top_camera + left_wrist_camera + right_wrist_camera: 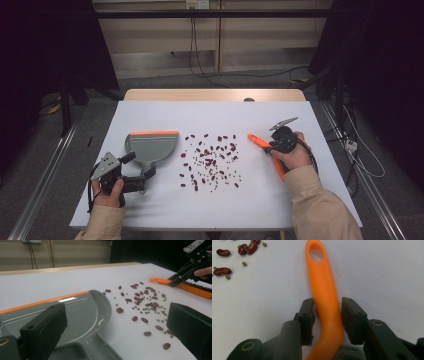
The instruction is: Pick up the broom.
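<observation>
with the brush handle (324, 302) lying lengthwise between the right gripper's (327, 315) slightly parted jaws, beans (210, 160) are found leftward; left gripper (112, 327) spread over dustpan (82, 312).

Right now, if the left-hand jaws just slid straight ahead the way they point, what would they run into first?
Probably the grey dustpan: its pan lies directly ahead of the left gripper, whose jaws straddle its handle. The scattered beans lie off to one side, though depth is hard to judge.
</observation>
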`<action>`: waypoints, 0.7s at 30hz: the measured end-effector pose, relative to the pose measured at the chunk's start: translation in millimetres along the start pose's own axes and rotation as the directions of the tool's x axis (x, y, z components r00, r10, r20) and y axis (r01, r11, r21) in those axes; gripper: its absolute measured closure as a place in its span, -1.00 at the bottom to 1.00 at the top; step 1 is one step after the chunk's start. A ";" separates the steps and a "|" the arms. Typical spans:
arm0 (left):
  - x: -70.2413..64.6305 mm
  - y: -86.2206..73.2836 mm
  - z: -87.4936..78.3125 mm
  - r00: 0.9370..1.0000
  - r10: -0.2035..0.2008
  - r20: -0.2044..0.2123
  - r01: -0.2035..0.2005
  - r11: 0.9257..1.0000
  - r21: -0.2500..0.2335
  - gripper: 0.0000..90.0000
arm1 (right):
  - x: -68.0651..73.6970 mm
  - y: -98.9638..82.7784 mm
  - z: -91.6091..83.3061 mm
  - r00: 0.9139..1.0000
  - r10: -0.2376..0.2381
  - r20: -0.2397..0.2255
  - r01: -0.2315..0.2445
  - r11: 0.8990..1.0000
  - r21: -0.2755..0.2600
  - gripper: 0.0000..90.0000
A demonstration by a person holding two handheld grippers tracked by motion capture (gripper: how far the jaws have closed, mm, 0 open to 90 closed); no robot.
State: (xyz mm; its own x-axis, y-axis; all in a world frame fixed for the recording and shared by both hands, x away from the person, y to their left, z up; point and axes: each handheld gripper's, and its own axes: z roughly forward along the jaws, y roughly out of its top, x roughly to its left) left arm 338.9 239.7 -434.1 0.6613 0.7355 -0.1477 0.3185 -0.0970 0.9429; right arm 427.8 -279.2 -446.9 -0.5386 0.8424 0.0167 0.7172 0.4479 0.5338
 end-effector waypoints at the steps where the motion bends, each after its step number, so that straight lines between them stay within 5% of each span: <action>1: 0.0 0.0 -0.1 1.000 -0.001 0.001 0.001 1.000 -0.001 -0.94 | -0.9 1.0 0.5 1.000 -0.008 -0.005 0.008 1.000 0.008 0.40; 6: 1.1 0.4 -0.3 1.000 -0.001 -0.003 0.001 1.000 -0.003 -0.94 | -2.1 4.8 2.4 0.998 0.059 0.003 -0.059 0.998 0.029 0.56; 13: 1.5 1.2 -2.5 1.000 0.003 -0.006 -0.003 1.000 -0.013 -0.94 | -0.4 7.9 1.7 0.998 0.060 0.017 -0.061 0.997 0.047 0.57; 21: 1.0 2.6 -4.3 1.000 0.012 -0.016 -0.012 1.000 -0.016 -0.94 | -5.6 1.9 -8.7 0.993 0.115 -0.004 -0.115 0.992 -0.050 0.57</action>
State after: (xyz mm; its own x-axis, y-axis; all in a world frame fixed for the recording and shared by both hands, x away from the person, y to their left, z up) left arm 337.6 243.1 -430.5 0.6537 0.7452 -0.1317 0.2997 -0.0951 0.9493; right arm 428.3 -285.6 -438.6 -0.4541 0.8872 0.0817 0.7515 0.3321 0.5700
